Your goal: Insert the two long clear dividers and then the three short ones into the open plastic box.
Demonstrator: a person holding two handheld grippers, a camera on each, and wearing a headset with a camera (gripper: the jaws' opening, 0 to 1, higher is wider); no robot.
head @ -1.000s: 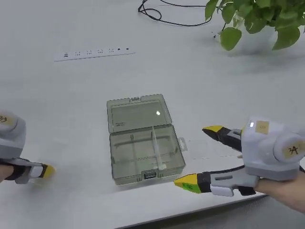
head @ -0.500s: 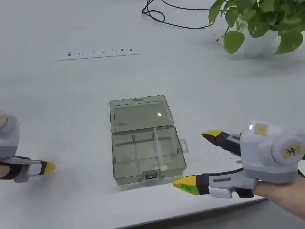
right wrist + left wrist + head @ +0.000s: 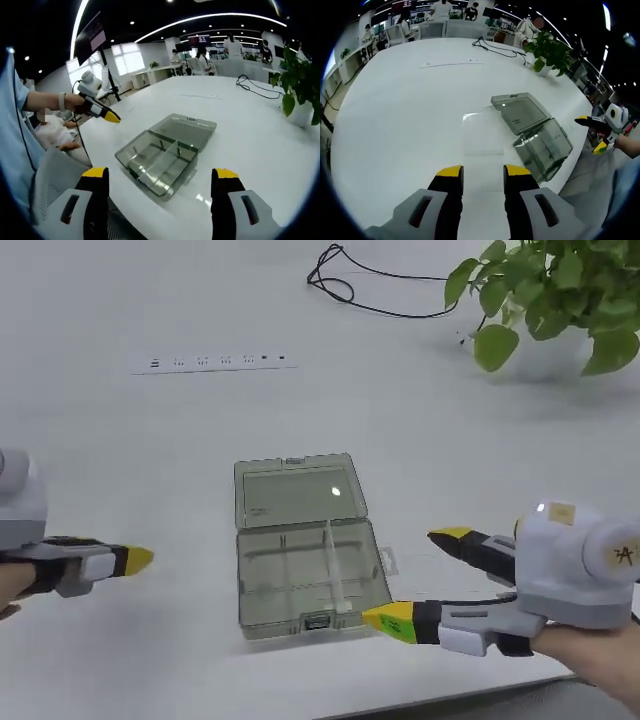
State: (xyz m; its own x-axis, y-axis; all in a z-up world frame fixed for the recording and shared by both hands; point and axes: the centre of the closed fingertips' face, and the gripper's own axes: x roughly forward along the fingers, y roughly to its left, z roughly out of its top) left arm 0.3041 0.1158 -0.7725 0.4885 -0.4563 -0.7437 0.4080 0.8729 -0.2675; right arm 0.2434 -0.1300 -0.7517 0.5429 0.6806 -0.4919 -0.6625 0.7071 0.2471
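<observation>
"While one long divider [image 3: 333, 560] stands upright in the open plastic box [image 3: 290, 618], I take the second long one as my step in hand," I say. "My right tool [image 3: 418, 578] hangs just right of the box, jaws spread wide and empty. My left tool [image 3: 483, 172] sits well off to the left, jaws parted only a little, nothing between them."

"Where are the loose pieces?"

"In the left gripper view the loose clear dividers [image 3: 482, 134] lie flat on the table [image 3: 450, 440], between my left tool and the box. Against the white top they nearly vanish, so I can't tell long from short, nor count them."

"So how do you lift one?"

"I judge the left tool is the nearer. A thin sheet lying flat offers the jaws little, so I'd come in low and shallow, catch one long edge and pinch lightly near its middle so it hangs level. Clear plastic is probably slick and springy, and a hard squeeze could flick it away."

"And seating it?"

"Turn it upright, parallel to the standing divider, line both ends up with the wall slots, which are too small for me to make out, and press straight down. The right tool can steady a wall, since a light box may skate on this smooth table."
</observation>
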